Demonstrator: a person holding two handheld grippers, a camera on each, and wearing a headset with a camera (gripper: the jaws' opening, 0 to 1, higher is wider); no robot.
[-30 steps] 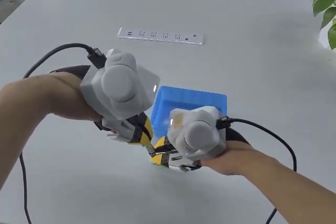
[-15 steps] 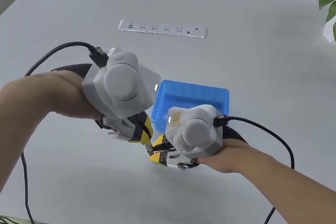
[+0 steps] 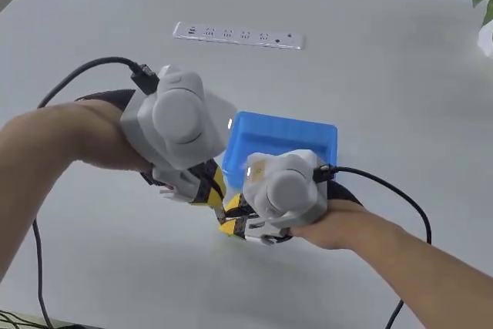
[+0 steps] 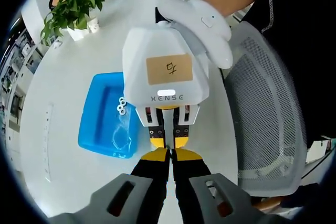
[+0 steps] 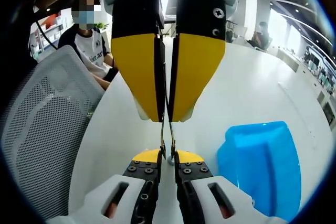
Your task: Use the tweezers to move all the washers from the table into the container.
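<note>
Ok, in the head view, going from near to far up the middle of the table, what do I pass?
The right gripper → blue container → white power strip.

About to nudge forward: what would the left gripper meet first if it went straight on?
The right gripper: its jaws face the left gripper tip to tip, with the tweezers between them. Depth is hard to judge, but hardly any gap shows.
</note>
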